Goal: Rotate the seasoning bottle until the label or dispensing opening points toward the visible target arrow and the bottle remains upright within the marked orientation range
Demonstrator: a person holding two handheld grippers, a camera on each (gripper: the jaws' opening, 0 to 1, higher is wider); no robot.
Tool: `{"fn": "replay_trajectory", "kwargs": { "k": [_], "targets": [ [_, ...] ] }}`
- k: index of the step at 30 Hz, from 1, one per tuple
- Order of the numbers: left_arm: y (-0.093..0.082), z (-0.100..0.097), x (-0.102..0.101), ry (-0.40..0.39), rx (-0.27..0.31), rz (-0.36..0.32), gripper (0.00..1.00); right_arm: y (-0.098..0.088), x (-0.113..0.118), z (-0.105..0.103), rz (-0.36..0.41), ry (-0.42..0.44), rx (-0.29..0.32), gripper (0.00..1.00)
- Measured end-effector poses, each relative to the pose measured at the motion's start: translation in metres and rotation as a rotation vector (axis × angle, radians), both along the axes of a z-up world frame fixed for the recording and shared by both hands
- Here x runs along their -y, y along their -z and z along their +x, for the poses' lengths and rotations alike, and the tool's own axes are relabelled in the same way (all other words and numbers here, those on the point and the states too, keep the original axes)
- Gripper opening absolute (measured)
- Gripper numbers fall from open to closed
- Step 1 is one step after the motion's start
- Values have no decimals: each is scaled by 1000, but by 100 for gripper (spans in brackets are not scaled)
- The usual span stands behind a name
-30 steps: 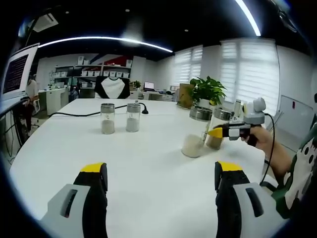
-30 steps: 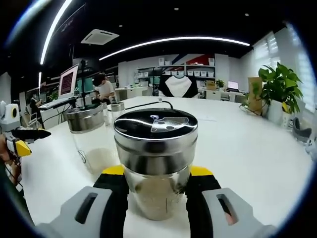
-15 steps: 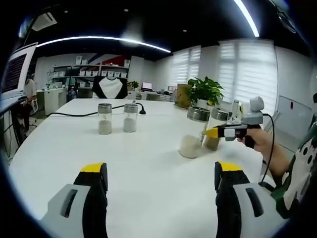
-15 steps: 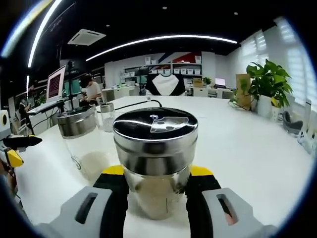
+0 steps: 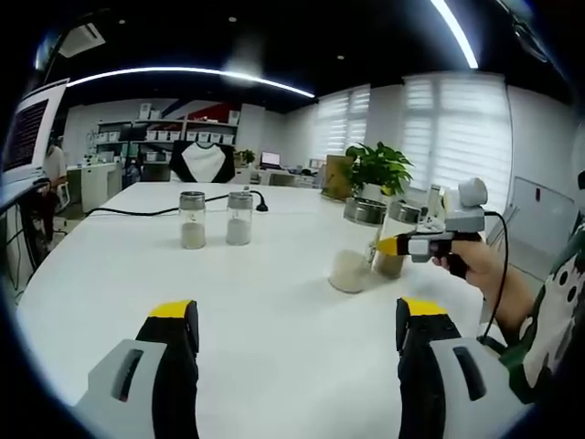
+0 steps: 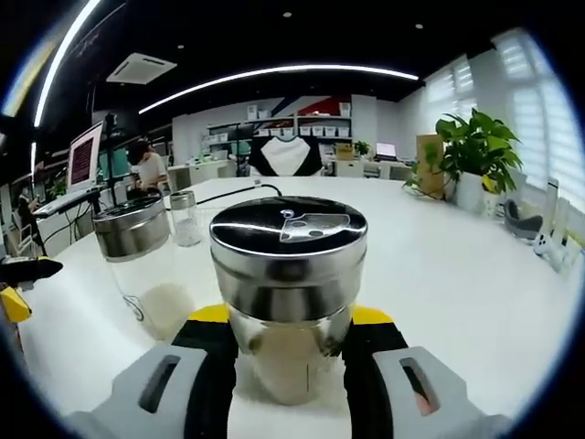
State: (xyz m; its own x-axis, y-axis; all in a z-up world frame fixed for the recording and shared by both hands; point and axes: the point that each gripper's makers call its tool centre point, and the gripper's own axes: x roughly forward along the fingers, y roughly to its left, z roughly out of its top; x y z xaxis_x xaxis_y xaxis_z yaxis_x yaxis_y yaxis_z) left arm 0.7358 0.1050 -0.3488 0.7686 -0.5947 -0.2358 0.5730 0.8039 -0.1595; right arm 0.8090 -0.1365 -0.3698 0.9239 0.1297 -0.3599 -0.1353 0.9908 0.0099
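A glass seasoning bottle (image 6: 288, 274) with a steel lid stands upright on the white table (image 6: 457, 274). My right gripper (image 6: 289, 322) is shut on its glass body just below the lid. The lid's flap (image 6: 309, 227) lies towards the far right of the top. In the left gripper view the same bottle (image 5: 395, 245) holds brownish powder, and a hand holds the right gripper (image 5: 409, 244) on it. My left gripper (image 5: 297, 320) hovers open over the table with nothing between its jaws.
A second bottle (image 6: 139, 265) with white powder stands close to the held one, seen too as the bottle (image 5: 354, 249) in the left gripper view. Two small bottles (image 5: 215, 219) and a black cable (image 5: 137, 211) lie farther back. A potted plant (image 5: 382, 169) stands behind.
The right gripper view has swung: the room and the neighbouring bottle slid left while the held bottle stayed fixed between the jaws. The left gripper barely moved.
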Motion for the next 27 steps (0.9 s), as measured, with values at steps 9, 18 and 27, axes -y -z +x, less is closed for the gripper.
{"fn": "replay_trajectory", "kwargs": {
  "k": [9, 18, 27],
  "targets": [
    [0, 0, -2, -8, 1, 2, 94, 1, 1, 0, 5, 2, -2, 44],
    [-1, 0, -4, -12, 1, 1, 94, 2, -1, -3, 20, -23, -8, 55],
    [0, -2, -3, -7, -6, -1, 94, -12, -2, -7, -68, -129, 34, 58]
  ]
}}
